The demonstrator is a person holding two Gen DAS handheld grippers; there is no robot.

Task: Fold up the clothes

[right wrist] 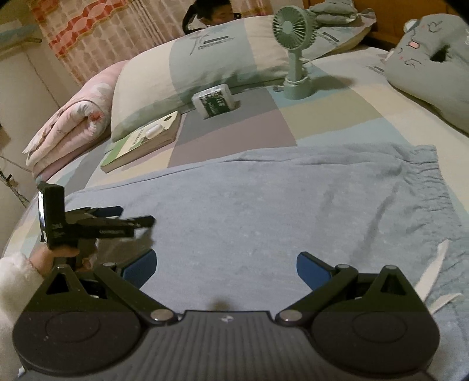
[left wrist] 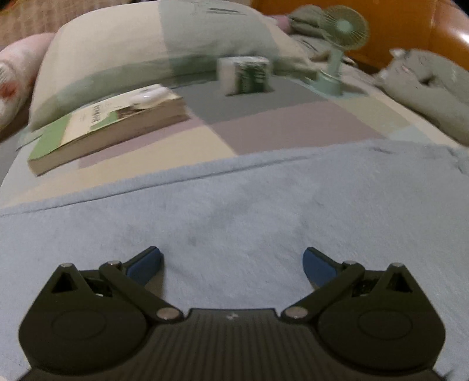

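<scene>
A light blue garment (left wrist: 249,211) lies spread flat on the patchwork bed sheet (left wrist: 293,123). In the right wrist view the same garment (right wrist: 278,205) shows a gathered waistband (right wrist: 425,175) at the right and a white drawstring (right wrist: 433,269). My left gripper (left wrist: 233,258) hovers low over the cloth, open, with nothing between its blue pads (left wrist: 146,265). Over the garment's near part, my right gripper (right wrist: 225,260) is open too and holds nothing. The left gripper (right wrist: 134,215) also appears at the left of the right wrist view, held by a hand in a white fluffy sleeve (right wrist: 14,272).
Beyond the garment lie a book (right wrist: 143,140) with a small white case on it, a small box (right wrist: 215,101), a green desk fan (right wrist: 293,32) and a large pillow (right wrist: 205,64). A grey plush cushion (right wrist: 431,61) sits far right, a rolled pink quilt (right wrist: 73,123) far left. A person (right wrist: 211,14) is behind the pillow.
</scene>
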